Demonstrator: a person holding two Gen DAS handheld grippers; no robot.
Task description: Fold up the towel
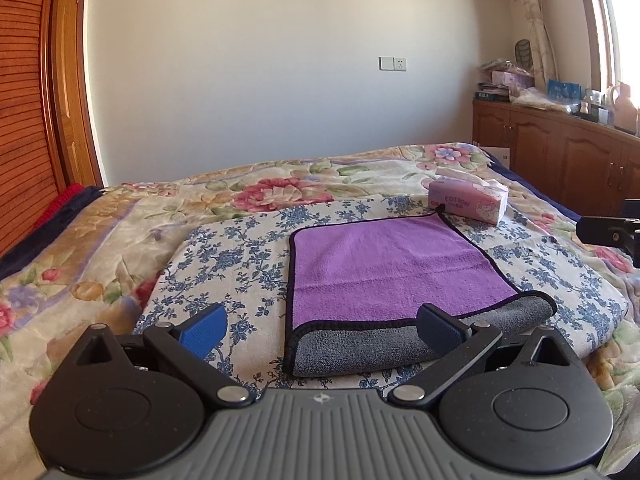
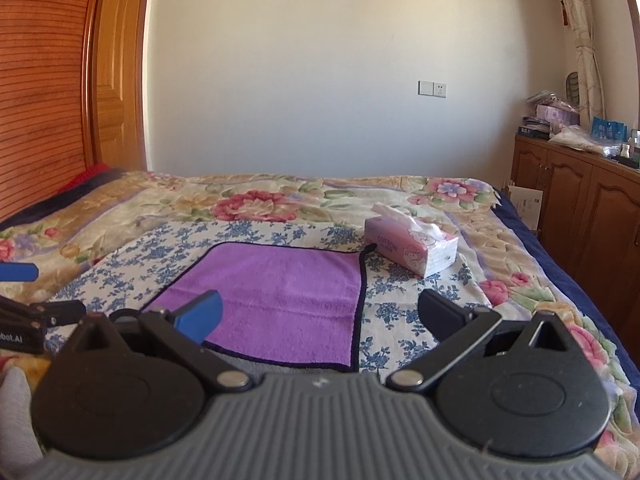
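Black arms with blue pads sit closest to us: the left gripper (image 1: 320,330) has its two fingers spread wide and holds nothing, and its right pad rests over the near edge of the towel. The right gripper (image 2: 320,320) is spread wide too, with nothing between its fingers. Just past them lies the purple towel (image 1: 384,264), flat on a white cloth with blue flowers (image 1: 224,264). The near edge of the towel is turned over, so its grey underside shows there. A thin black trim runs round the towel. Past its far right corner, just beside it, sits a pink tissue pack (image 1: 468,200) with a tissue poking out. All of this rests on a bed with a big flowery blanket (image 1: 256,192). Further back stand a brown wooden cabinet (image 1: 560,152) with clutter on top and a pale wall (image 1: 280,60).
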